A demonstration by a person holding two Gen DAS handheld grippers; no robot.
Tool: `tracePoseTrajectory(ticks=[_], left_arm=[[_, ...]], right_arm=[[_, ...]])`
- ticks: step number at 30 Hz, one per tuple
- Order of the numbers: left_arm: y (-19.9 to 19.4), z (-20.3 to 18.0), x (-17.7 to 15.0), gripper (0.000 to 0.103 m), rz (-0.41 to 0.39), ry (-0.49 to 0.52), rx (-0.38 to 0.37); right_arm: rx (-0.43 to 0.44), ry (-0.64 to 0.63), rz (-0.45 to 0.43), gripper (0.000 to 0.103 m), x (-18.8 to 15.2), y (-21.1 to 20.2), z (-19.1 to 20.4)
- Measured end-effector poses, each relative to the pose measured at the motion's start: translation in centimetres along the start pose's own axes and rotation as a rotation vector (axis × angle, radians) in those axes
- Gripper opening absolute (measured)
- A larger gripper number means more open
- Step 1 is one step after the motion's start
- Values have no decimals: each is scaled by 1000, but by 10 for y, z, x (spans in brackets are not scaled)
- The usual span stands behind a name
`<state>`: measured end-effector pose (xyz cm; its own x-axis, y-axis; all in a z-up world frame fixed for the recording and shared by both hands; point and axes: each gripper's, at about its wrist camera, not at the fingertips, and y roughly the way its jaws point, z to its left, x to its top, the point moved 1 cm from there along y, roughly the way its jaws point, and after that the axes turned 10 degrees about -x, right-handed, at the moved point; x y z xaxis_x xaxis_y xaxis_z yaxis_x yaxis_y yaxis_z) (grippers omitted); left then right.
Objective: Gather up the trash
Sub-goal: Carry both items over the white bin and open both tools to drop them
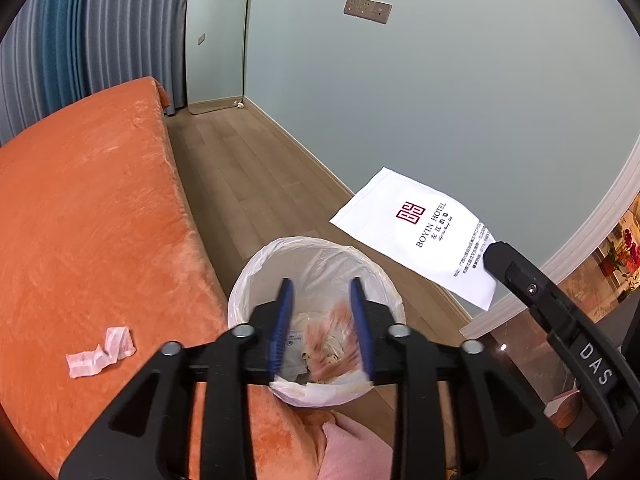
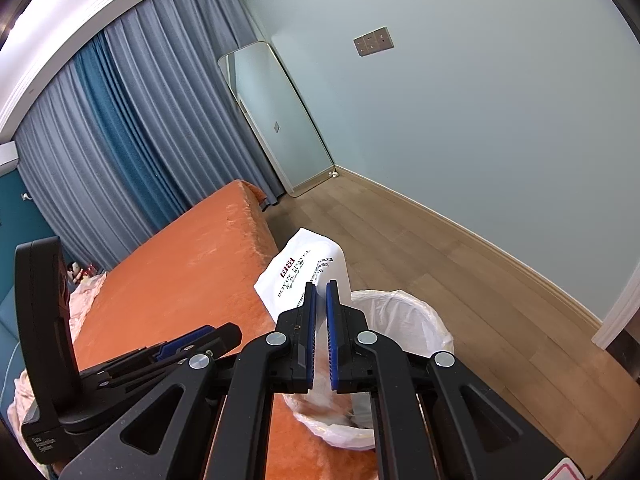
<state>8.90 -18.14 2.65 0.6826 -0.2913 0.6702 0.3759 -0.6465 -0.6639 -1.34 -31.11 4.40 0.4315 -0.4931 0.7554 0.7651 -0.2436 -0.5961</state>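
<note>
Bin (image 1: 256,276) w/ white liner stands on the wood floor (image 1: 248,176), right against the edge of the orange bed (image 1: 88,200). Inside: a heap of trash (image 1: 324,348), pinkish-orange and pale scraps plus a greyish printed piece; it looks blurred, so exact items can't be told. Liner rim folds over the bin's edge all round.

Left gripper (image 1: 322,324) hangs directly over the bin mouth, jaws apart, nothing between the blue pads (image 1: 280,328).

Right gripper (image 2: 321,332) is beside it, above the bin's near side, jaws drawn close and clamped on a white bag (image 2: 296,268) printed w/ a red logo and "BOYIN HOTEL". In the left view the bag (image 1: 416,232) spreads flat out past the bin, held by one corner, over the floor by the wall. In the right view it curls up and away from the pads, above the bed edge and bin rim (image 2: 400,296).

More trash: a crumpled white wrapper (image 1: 100,352) lies on the bed, left of the bin, apart from both grippers.

Far end: leaning mirror (image 2: 276,120), blue curtains (image 2: 120,128), switch plate (image 2: 373,41) on the pale wall.
</note>
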Motion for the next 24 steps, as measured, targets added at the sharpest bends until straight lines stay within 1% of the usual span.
tracePoseTrajectory(ticks=[1,6,11,24], left_arm=[[0,-1,0,36,-5,3,2],[0,-2,0,41,-13,11,19],[-5,4,1,49,-24,5,35],[-16,17,3,52,-40,-14,53]], right_arm=[[0,0,1,5,0,0,0],[4,-6,1,5,-1,-1,6],[16,-12,4,5,1,0,9],[22,-15,16,9,3,9,19]])
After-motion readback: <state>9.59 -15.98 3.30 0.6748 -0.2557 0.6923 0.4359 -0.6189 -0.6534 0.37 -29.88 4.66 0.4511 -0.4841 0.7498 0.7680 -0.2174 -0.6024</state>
